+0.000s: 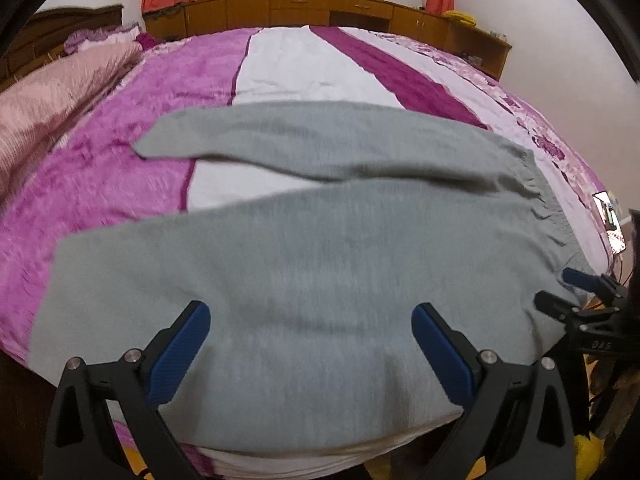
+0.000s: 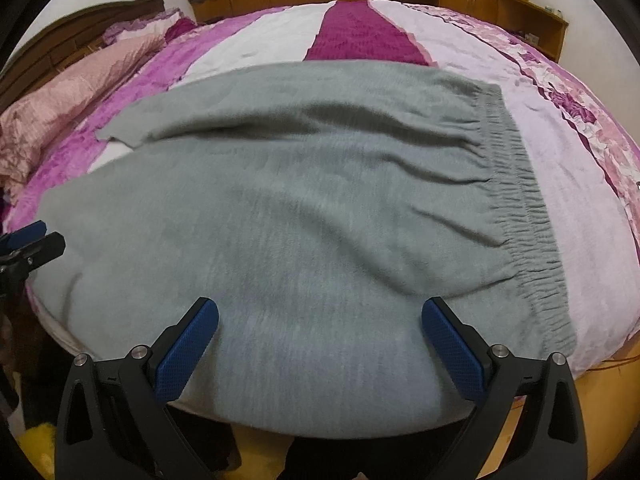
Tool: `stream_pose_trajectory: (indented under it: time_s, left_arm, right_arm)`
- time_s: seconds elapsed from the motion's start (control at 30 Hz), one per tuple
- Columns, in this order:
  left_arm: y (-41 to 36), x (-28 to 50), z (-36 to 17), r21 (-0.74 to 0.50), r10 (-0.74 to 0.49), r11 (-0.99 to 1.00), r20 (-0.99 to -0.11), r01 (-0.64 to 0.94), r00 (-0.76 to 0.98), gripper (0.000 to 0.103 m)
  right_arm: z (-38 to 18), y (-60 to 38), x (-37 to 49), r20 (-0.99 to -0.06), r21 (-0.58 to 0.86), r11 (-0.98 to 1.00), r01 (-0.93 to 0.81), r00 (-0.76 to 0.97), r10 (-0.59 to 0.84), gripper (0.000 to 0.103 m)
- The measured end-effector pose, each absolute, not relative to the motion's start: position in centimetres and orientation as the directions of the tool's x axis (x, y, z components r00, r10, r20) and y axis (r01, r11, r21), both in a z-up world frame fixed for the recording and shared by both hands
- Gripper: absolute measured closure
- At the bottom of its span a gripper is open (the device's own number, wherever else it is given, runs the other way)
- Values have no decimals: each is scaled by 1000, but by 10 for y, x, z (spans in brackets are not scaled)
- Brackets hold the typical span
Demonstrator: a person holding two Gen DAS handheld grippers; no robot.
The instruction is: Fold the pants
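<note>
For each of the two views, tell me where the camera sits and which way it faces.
Left wrist: sits behind the open left gripper, facing across the bed over the leg end of the gray pants; the right gripper shows at right.
Right wrist: sits behind the open right gripper, facing the waistband; the left gripper shows at left.
Shared: pants, bed, wooden cabinets.

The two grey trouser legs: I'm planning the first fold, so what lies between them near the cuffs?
Only bare bedspread, a white and purple striped wedge, separates the far leg from the near leg. The left wrist view shows it best.
</note>
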State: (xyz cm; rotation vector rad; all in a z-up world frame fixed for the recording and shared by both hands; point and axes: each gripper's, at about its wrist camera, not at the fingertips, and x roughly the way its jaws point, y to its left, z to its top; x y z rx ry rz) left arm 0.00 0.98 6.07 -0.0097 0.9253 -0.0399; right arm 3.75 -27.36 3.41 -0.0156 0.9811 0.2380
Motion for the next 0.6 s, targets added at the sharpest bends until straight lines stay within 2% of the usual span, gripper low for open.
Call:
stream_pose_trajectory:
  time_s: [0.37, 0.6]
  left_arm:
    - [10, 3, 134, 47, -1, 997, -737, 53, 676, 1]
    - [7, 0, 191, 67, -18, 994, -691, 89, 723, 1]
  right_arm:
    - [107, -307, 27, -748, 63, 980, -190, 641, 172, 5]
    - [160, -318, 25, -697, 13, 980, -197, 701, 150, 5]
